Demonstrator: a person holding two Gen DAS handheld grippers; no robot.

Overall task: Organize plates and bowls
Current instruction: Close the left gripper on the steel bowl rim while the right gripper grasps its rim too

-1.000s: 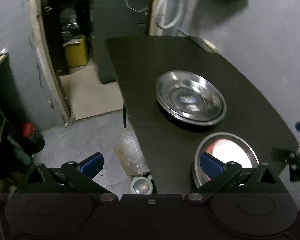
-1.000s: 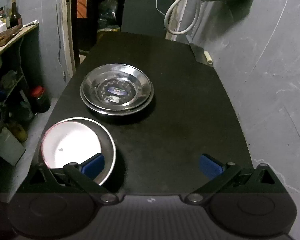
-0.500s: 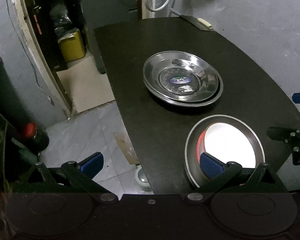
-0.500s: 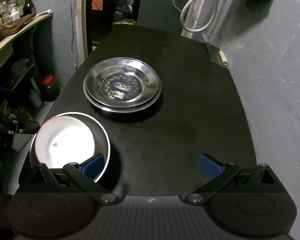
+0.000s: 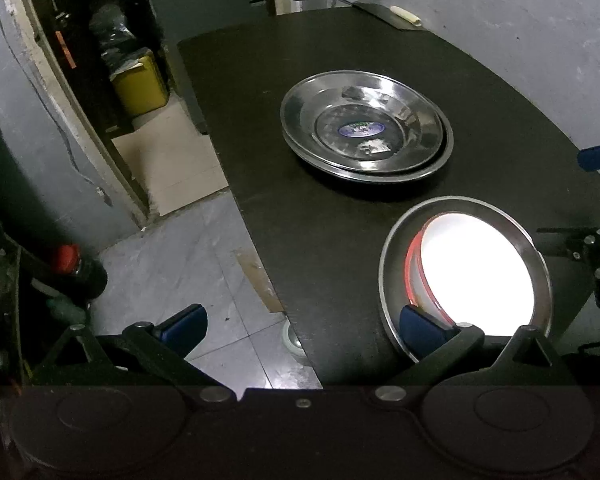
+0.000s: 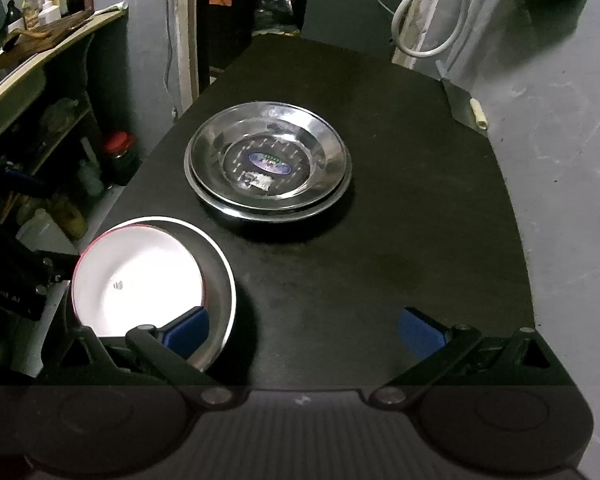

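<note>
Two stacked steel plates (image 5: 366,126) (image 6: 267,166) with a blue sticker sit mid-table on the black table (image 5: 300,216) (image 6: 400,216). Nearer me, a white bowl with a red rim (image 5: 476,276) (image 6: 138,282) rests inside a steel plate (image 5: 388,264) (image 6: 222,276) at the table's front edge. My left gripper (image 5: 300,326) is open and empty, its right finger over the near rim of that plate. My right gripper (image 6: 302,328) is open and empty, its left finger over the same plate's near rim.
A knife with a pale handle (image 5: 406,16) (image 6: 466,106) lies at the table's far edge by the grey wall. Left of the table are a tiled floor, a yellow container (image 5: 140,86), a red-capped jar (image 5: 70,260) (image 6: 118,152) and shelves with bottles (image 6: 52,0).
Both grippers have shifted so the plates sit farther into view; the left view has swung rightward over the table. The plates and bowl have not moved. Both grippers remain open.
</note>
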